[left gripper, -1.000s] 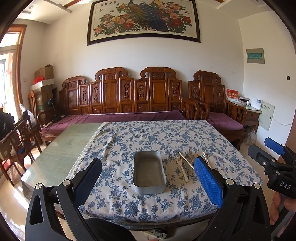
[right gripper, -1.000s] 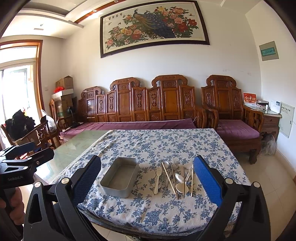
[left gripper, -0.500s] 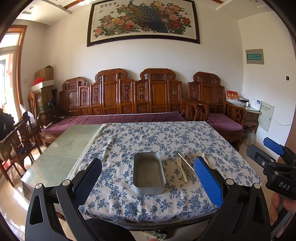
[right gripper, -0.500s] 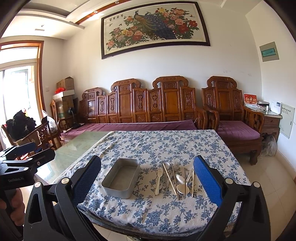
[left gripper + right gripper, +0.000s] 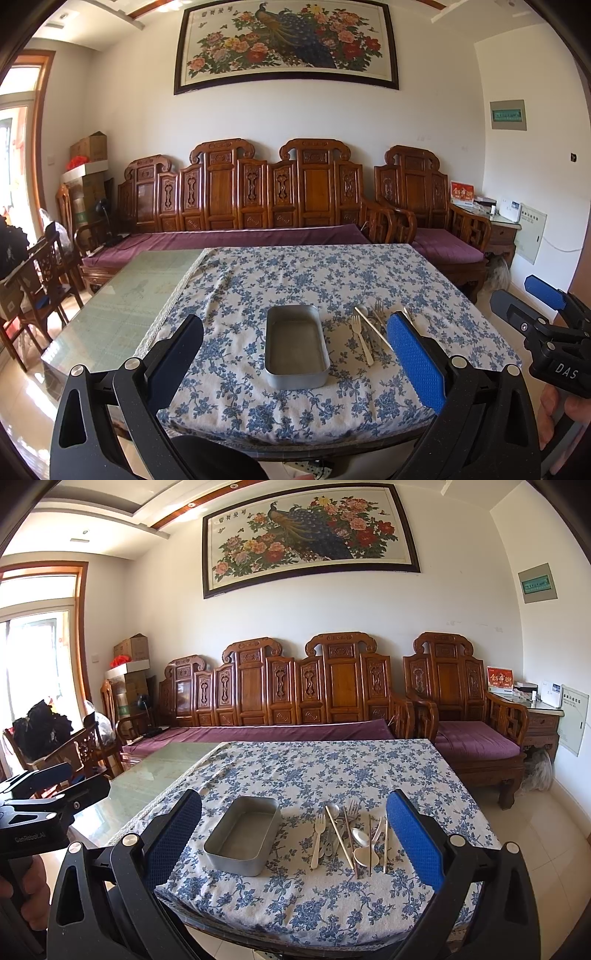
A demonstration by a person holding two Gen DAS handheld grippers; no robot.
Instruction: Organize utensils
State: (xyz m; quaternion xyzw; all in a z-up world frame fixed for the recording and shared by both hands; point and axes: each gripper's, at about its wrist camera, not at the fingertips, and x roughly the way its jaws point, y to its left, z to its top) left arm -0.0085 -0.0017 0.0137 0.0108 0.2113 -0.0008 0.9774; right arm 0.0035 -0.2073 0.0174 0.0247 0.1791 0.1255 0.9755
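Metal tray beside utensil pile, untouched

I am in the living room of a home. Behind the bench, which carries a flowered tablecloth, I see a long carved wooden sofa with purple cushions, and to the right of the bench an armchair of the same wood. Above the sofa, on the white wall, hangs a big framed peacock painting. To the left of the bench there are cardboard boxes in the corner, wooden chairs and a bright glass door.
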